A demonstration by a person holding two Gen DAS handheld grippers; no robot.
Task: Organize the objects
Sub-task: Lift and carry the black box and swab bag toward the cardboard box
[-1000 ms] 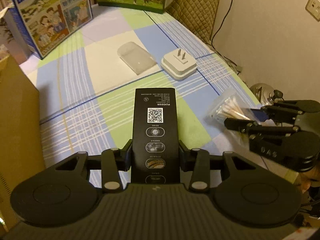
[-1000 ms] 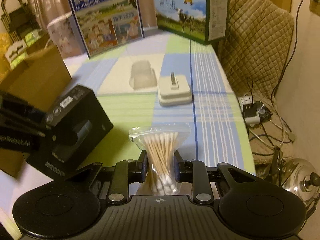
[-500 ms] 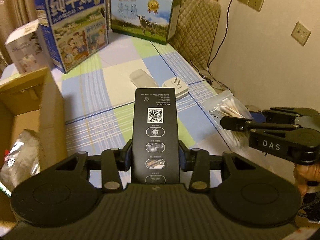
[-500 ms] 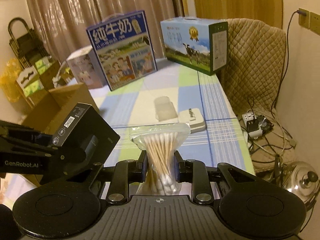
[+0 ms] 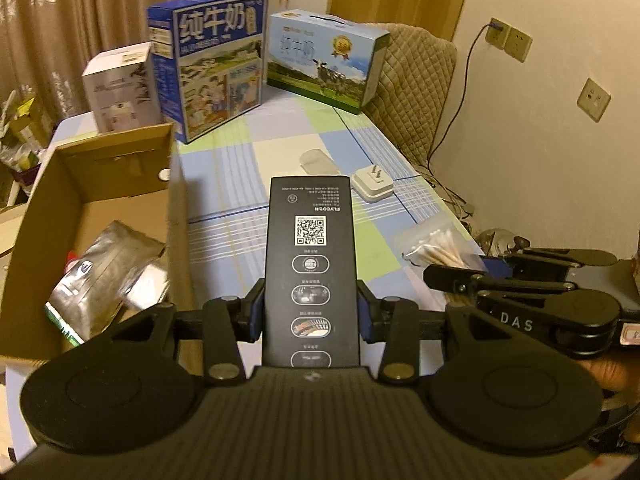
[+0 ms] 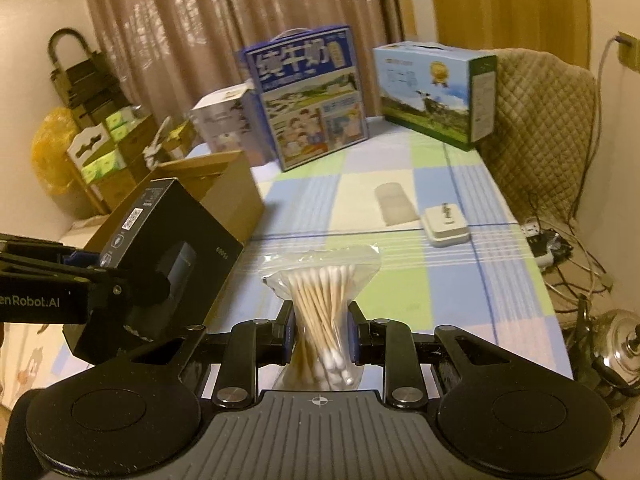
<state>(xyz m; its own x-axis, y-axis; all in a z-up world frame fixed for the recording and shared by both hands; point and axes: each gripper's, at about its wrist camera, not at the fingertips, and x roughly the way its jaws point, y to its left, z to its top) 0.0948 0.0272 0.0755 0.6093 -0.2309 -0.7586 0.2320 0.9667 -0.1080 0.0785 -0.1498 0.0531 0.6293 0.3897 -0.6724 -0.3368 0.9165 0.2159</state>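
Observation:
My left gripper (image 5: 310, 314) is shut on a long black box (image 5: 311, 264) with a QR code, held above the checked tablecloth (image 5: 236, 184). In the right wrist view the same black box (image 6: 168, 252) hangs at the left in the left gripper (image 6: 90, 266). A clear bag of cotton swabs (image 6: 320, 304) is pinched by my right gripper (image 6: 319, 336), which is shut on it; the bag of cotton swabs (image 5: 434, 246) also shows at the right of the left wrist view. An open cardboard box (image 5: 44, 208) stands at the left with a silver pouch (image 5: 104, 276) inside.
A white plug adapter (image 5: 373, 185) and a translucent plastic cover (image 5: 318, 162) lie mid-table. Two milk cartons (image 5: 212, 80) (image 5: 326, 58) and a small white box (image 5: 120, 84) stand at the back. A quilted chair (image 6: 540, 128), cables and a metal pot (image 6: 616, 340) are to the right.
Both grippers have risen and drawn back with their loads. The cardboard box with the silver pouch has come into the left wrist view, and the table's far end now shows.

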